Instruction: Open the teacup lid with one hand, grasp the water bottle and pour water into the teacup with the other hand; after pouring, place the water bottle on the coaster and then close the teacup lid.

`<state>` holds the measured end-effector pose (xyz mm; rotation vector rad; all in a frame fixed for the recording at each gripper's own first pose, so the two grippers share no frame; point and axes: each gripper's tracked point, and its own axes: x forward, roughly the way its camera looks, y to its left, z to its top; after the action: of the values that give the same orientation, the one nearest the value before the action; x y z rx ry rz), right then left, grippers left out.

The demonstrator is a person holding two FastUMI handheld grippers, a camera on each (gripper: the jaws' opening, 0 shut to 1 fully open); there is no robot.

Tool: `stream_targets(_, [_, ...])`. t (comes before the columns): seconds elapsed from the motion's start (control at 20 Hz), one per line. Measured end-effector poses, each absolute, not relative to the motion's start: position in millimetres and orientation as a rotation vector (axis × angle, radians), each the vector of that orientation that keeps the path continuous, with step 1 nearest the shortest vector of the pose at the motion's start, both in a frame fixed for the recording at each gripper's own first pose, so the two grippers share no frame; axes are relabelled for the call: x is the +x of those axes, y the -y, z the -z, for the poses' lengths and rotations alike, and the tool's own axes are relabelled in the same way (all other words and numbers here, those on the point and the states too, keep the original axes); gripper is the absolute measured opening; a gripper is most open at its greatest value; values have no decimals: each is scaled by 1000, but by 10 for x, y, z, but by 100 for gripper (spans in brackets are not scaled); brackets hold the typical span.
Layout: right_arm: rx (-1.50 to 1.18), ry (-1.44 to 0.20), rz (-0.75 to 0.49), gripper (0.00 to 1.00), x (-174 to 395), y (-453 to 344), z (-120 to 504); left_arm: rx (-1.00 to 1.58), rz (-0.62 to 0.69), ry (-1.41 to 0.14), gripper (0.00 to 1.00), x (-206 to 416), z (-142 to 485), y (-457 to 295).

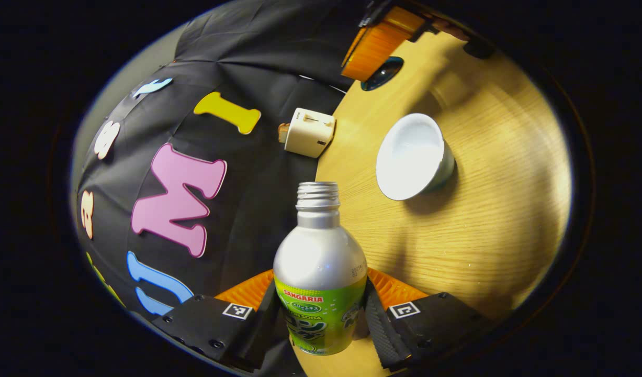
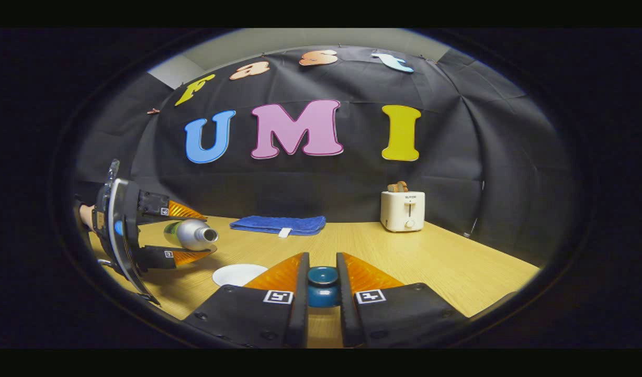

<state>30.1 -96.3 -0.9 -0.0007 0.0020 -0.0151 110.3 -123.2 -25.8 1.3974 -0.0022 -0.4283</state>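
Staged recording booth with a kitchen-style tabletop

A black cloth wall (image 2: 457,173) backs a light wood-grain table (image 2: 446,262) carrying a cream plastic toaster (image 2: 403,210) and a folded blue towel (image 2: 278,224): household props, with no real room around them.

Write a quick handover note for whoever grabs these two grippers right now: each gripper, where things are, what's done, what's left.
Left gripper: shut on the bottle, uncapped, tipped toward the teacup.
Right gripper: shut on the blue lid, held off the cup.
Teacup sits open on the table; whether water has gone in, cannot tell.
Done: lid off, bottle grasped.
Left: finish pouring, set the bottle on the coaster, close the lid.
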Motion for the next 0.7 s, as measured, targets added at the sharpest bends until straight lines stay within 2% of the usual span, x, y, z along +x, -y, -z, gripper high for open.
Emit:
stream_targets(0.05, [-1, -1, 16, 34, 296, 975, 4, 1425, 442, 4, 80, 1097, 269, 1284])
stream_targets(0.1, [-1, -1, 17, 29, 291, 993, 3, 1453, 459, 6, 80, 1117, 281, 1317])
stream_targets(0.15, [-1, -1, 18, 29, 290, 999, -2, 1483, 473, 9, 80, 1124, 294, 1363])
stream_targets(0.2, [0, -1, 19, 34, 287, 1009, -1, 1515, 487, 10, 80, 1120, 302, 1388])
stream_targets(0.45, [-1, -1, 17, 34, 266, 1072, -1, 1648, 527, 6, 80, 1160, 336, 1433])
stream_targets(0.5, [-1, -2, 16, 29, 265, 1077, 3, 1668, 531, 1, 80, 1171, 330, 1436])
stream_targets(0.55, [-1, -2, 16, 34, 257, 1082, -1, 1688, 534, -4, 80, 1185, 341, 1437])
stream_targets(0.65, [-1, -2, 16, 34, 259, 1084, 4, 1728, 534, -2, 80, 1197, 315, 1436])
stream_targets(0.7, [-1, -1, 16, 28, 256, 1082, 2, 1747, 534, 1, 80, 1201, 285, 1436])
